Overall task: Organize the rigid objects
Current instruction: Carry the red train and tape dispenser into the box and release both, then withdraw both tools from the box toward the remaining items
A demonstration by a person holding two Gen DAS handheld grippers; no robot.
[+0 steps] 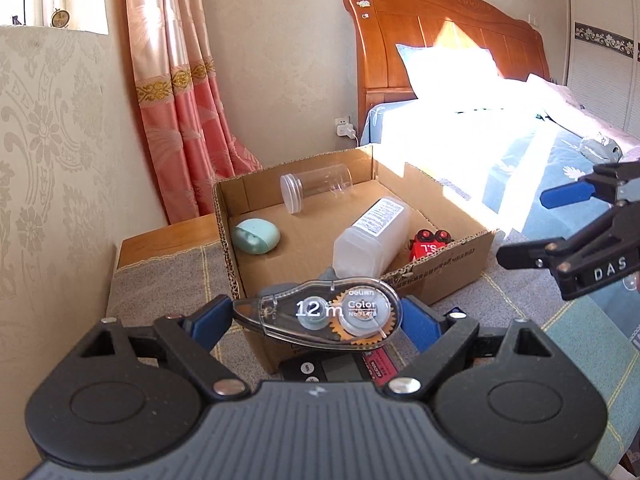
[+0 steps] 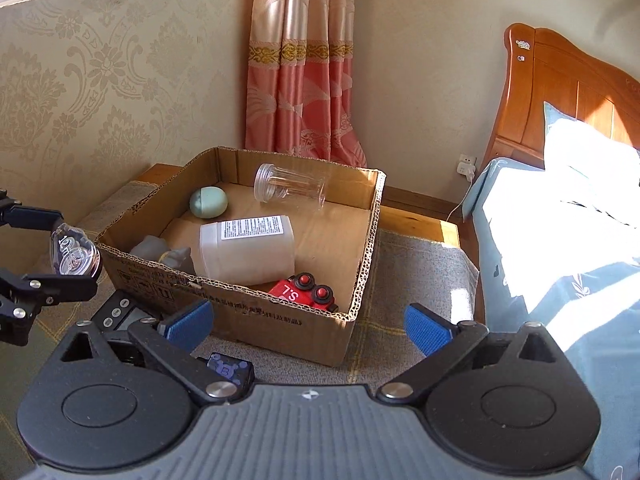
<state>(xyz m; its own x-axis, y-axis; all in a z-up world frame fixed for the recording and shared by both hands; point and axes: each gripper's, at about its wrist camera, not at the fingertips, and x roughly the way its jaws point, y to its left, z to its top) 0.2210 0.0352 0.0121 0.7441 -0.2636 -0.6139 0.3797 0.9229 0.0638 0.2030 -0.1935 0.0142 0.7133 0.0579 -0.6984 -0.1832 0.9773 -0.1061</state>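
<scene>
1. Nearest in the left wrist view, the left gripper [image 1: 316, 316] is clamped on a clear correction tape dispenser [image 1: 320, 314], its blue pads pressing the two ends. The dispenser sits crosswise between the fingers, held in the air just short of the near wall of the cardboard box [image 1: 440, 276].
2. The step in hand looks like dropping the tape into the box. To do it well, carry it forward toward 12 o'clock until it clears the near wall, lower it over bare cardboard floor at about 11 o'clock, then release; the white plastic bottle [image 1: 372, 236] lies straight ahead, so keep left of it.
3. Farther in, the box already holds a pale green egg-shaped case [image 1: 256, 236] at 11 o'clock, a red toy car [image 1: 430, 244] at 1 o'clock and a clear jar [image 1: 316, 190] lying against the far wall.
4. The right gripper [image 2: 308, 326] has its fingers wide apart and holds nothing; it hovers before the box's near corner. Below it a dark timer-like device [image 2: 120, 316] and a small blue item [image 2: 230, 370] lie on the cloth, probably the next candidates.
</scene>
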